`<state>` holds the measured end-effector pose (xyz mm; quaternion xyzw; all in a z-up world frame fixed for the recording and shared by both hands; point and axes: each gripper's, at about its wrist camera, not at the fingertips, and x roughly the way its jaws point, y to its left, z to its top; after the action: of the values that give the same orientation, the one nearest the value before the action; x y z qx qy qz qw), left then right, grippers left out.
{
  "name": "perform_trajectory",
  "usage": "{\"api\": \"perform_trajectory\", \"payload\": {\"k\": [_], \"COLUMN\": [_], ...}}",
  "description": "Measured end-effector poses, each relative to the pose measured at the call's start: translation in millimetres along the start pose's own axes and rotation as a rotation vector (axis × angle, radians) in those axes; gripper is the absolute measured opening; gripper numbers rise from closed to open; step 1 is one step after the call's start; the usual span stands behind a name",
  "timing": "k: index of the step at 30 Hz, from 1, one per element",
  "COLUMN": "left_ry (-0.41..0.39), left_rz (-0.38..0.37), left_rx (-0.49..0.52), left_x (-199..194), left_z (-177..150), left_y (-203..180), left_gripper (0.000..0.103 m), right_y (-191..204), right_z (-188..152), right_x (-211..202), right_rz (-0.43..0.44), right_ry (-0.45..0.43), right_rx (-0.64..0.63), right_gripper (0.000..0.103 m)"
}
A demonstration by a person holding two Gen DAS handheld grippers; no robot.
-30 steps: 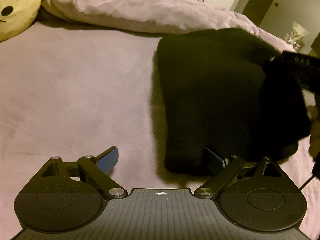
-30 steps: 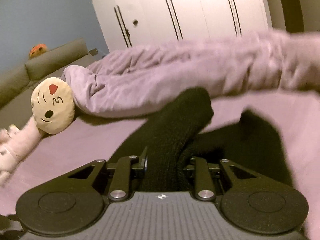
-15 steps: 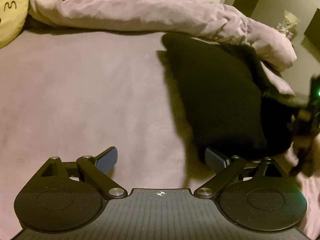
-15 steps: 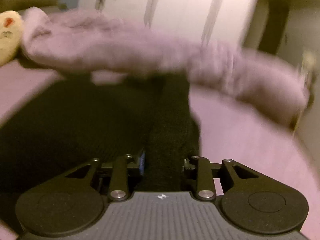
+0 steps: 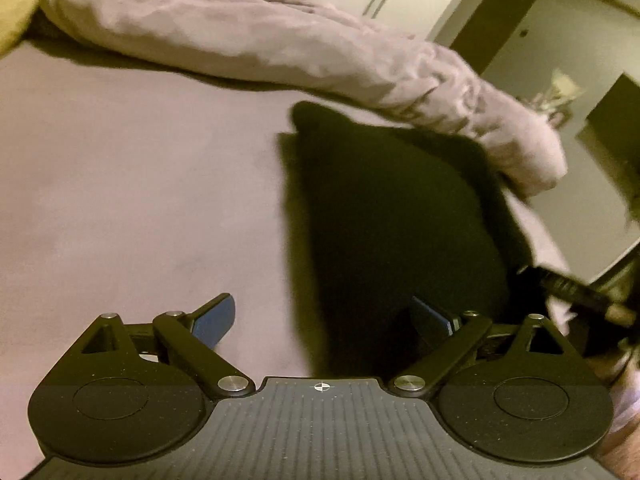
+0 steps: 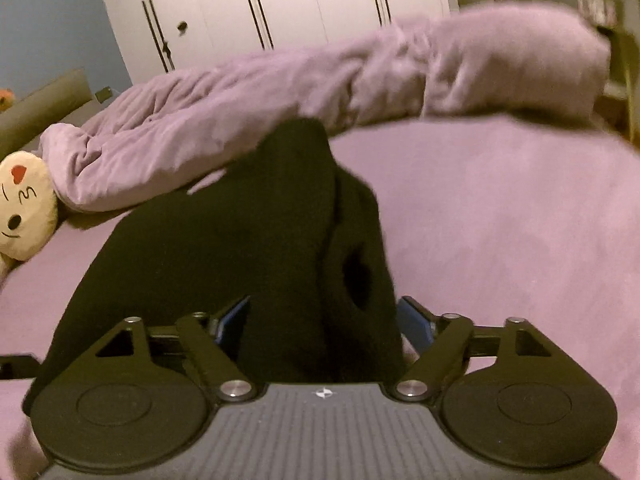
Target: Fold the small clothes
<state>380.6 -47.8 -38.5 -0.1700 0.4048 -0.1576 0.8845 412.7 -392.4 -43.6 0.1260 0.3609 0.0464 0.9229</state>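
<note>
While tilted downward, right hand-held gripper (image 6: 324, 320) is opening around black garment (image 6: 240, 248) (left (image 5: 324, 316) spread).

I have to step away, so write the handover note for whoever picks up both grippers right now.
Left hand-held gripper: open, holding nothing, its right finger over the near edge of the black garment.
Right hand-held gripper: jaws opening, a fold of the garment between them but no longer pinched.
Garment lies on the purple bed sheet, below the bunched blanket.
Done: one side appears folded over.
Left: check the fold, probably fold once more, smooth it.
</note>
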Motion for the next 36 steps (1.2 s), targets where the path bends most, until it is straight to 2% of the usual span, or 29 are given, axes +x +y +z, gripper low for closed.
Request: {"api": "perform_trajectory", "payload": {"k": [3,8,10,11,12,15,17,20,21,23,24,28,32,36], "left_ry": [0.035,0.057,0.076,0.077,0.072,0.054,0.042,0.038,0.038,0.030,0.024,-0.003,-0.029,-0.107], "left_rz": [-0.066,-0.158,-0.137,-0.134,-0.123,-0.099,-0.104,-0.103,-0.105,-0.107,-0.109,-0.131,-0.137,-0.093], "left_rx": [-0.032,-0.161,-0.180,-0.174,-0.163,-0.138,-0.132,-0.153,-0.163,-0.173,-0.167,-0.145,-0.147,-0.103], "left_x": [23.0,58.8,73.9,79.6,82.4,88.7,90.2,95.3,97.1,97.2,95.4,78.5,58.9,24.9], "left_z": [16.0,43.4,52.8,56.0,56.8,57.2,55.8,54.8,55.3,55.2,55.9,62.3,68.4,75.0], "left_y": [-2.0,2.3,1.6,0.3,-0.2,-3.0,-1.4,2.6,3.9,6.6,6.6,5.1,5.2,11.0], "left_gripper": [0.098,0.099,0.099,0.099,0.097,0.087,0.083,0.083,0.084,0.081,0.074,0.055,0.052,0.052], "right_y": [-23.4,-48.1,-52.2,-51.2,-50.0,-48.8,-50.0,-52.2,-49.1,-44.2,-42.2,-30.7,-20.4,1.7], "right_z": [0.8,0.6,1.4,1.7,2.3,3.5,4.3,5.7,5.6,6.1,5.9,6.1,8.4,5.3], "right_x": [15.7,40.6,47.7,50.4,52.6,54.8,56.3,63.9,66.3,68.5,68.1,56.3,44.5,43.6], "right_rz": [0.093,0.236,0.279,0.289,0.302,0.337,0.354,0.358,0.354,0.347,0.353,0.356,0.384,0.459], "right_ry": [0.048,0.107,0.116,0.115,0.117,0.110,0.116,0.131,0.128,0.120,0.118,0.101,0.073,0.080], "right_rx": [0.135,0.280,0.307,0.298,0.288,0.251,0.268,0.281,0.274,0.285,0.293,0.273,0.307,0.325], "right_gripper": [0.087,0.086,0.081,0.074,0.067,0.059,0.060,0.073,0.074,0.072,0.064,0.054,0.050,0.048]}}
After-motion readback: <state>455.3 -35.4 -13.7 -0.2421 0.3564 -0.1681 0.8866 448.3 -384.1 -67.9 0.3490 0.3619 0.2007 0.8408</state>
